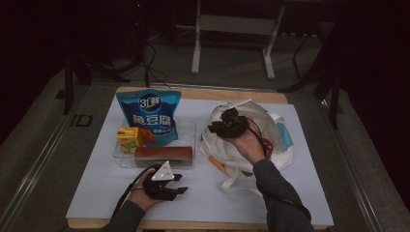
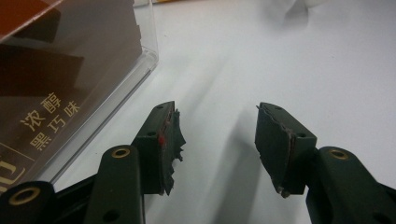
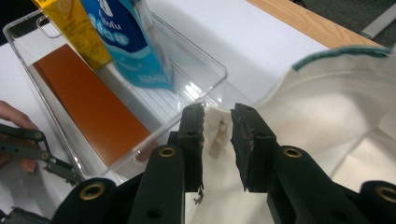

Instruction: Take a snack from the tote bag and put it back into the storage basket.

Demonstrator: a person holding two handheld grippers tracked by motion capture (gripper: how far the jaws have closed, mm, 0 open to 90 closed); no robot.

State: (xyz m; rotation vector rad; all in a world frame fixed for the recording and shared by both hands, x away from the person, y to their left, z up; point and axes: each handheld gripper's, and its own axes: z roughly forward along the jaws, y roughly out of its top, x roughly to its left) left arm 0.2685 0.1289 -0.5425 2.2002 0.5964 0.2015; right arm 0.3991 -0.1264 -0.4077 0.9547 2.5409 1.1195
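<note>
A clear plastic tray (image 1: 193, 140) holds an upright blue snack bag (image 1: 150, 116), a yellow drink carton (image 1: 129, 138) and a flat brown box (image 1: 163, 153). A cream tote bag (image 1: 270, 140) lies to its right. My left gripper (image 1: 183, 183) rests low near the table's front edge, just in front of the tray. Its jaws (image 2: 215, 109) stand open over bare white surface, with the brown box (image 2: 37, 116) showing through the tray wall. My right gripper (image 1: 215, 126) hovers over the tote's left edge. Its jaws (image 3: 218, 109) stand a narrow gap apart above the cream cloth (image 3: 336, 102), gripping nothing.
A white sheet (image 1: 203, 198) covers the wooden table, with bare room along the front and between tray and tote. The tote's straps trail toward the front edge (image 1: 232, 183). Metal frame legs (image 1: 196, 53) stand on the floor behind the table.
</note>
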